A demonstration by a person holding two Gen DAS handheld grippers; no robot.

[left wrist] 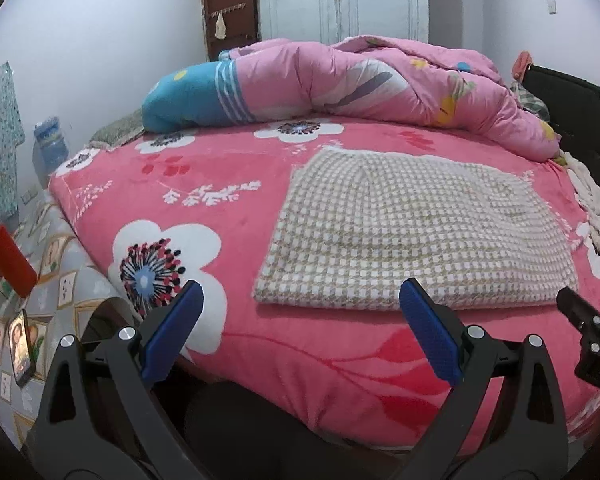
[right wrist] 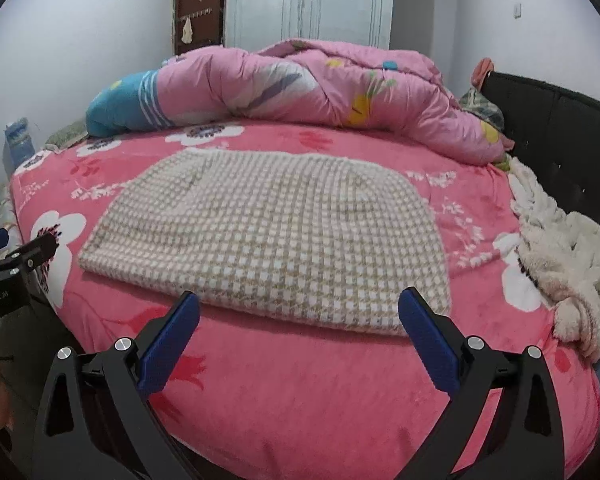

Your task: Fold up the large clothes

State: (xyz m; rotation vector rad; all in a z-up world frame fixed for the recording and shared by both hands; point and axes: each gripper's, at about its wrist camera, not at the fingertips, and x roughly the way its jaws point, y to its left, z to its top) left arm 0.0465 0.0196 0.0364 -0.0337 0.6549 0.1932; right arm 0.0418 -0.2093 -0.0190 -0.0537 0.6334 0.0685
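Note:
A beige and white checked garment (left wrist: 416,232) lies folded in a flat rectangle on the pink floral bed (left wrist: 228,216); it also shows in the right wrist view (right wrist: 276,236). My left gripper (left wrist: 300,300) is open and empty, held above the bed's near edge, just short of the garment's near left corner. My right gripper (right wrist: 299,304) is open and empty, at the garment's near edge. Part of the right gripper (left wrist: 592,332) shows at the right in the left wrist view, and part of the left gripper (right wrist: 16,264) shows at the left in the right wrist view.
A bunched pink quilt (left wrist: 380,80) and a blue pillow (left wrist: 188,100) lie at the far side of the bed. A white fluffy blanket (right wrist: 568,256) lies along the black headboard (right wrist: 560,128) on the right. A phone (left wrist: 20,348) and a red container (left wrist: 8,256) are to the left of the bed.

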